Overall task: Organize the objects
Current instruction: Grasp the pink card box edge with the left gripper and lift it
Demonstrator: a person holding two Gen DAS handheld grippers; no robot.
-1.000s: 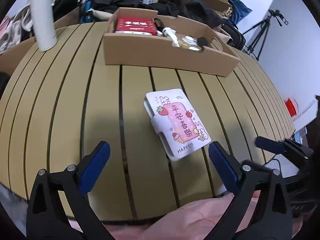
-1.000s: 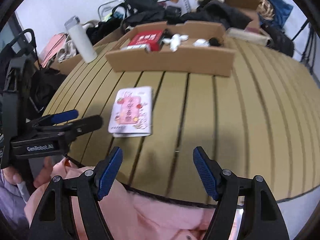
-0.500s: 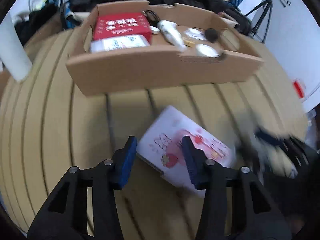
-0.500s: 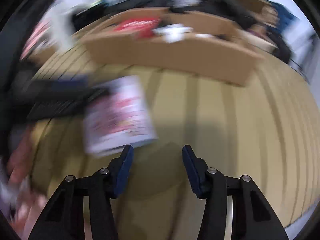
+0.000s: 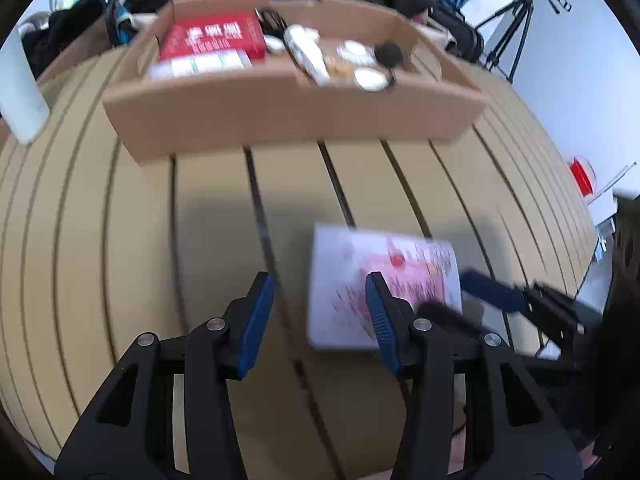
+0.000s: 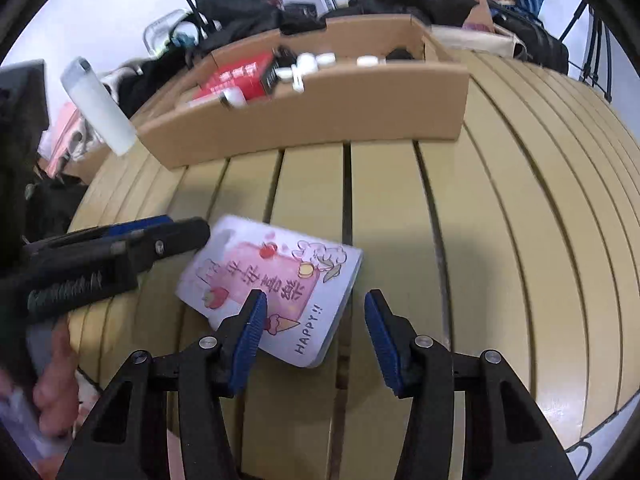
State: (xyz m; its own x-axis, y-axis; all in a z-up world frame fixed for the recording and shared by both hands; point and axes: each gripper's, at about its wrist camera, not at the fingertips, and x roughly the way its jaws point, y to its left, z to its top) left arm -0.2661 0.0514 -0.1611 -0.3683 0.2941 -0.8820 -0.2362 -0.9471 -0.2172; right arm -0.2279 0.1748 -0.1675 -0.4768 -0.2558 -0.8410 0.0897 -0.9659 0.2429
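Note:
A white and pink booklet (image 6: 276, 288) with cartoon art and "HAPPY!!" lies flat on the slatted table; it also shows blurred in the left wrist view (image 5: 380, 280). My right gripper (image 6: 314, 332) is open, its jaws over the booklet's near right corner. My left gripper (image 5: 320, 312) is open and empty, just left of the booklet; it also shows in the right wrist view (image 6: 120, 240). A shallow cardboard tray (image 5: 288, 120) stands behind, with a red box (image 5: 212, 38) and several small white items.
A white bottle (image 6: 100, 108) stands left of the tray (image 6: 320, 120). Bags and dark clothes pile up behind the table. A tripod (image 5: 516, 36) stands at the far right. The table's near edge (image 6: 592, 420) is close to both grippers.
Both grippers have moved forward over the table and narrowed their openings. The right one has closed in on the booklet; the left one has shifted to its left side.

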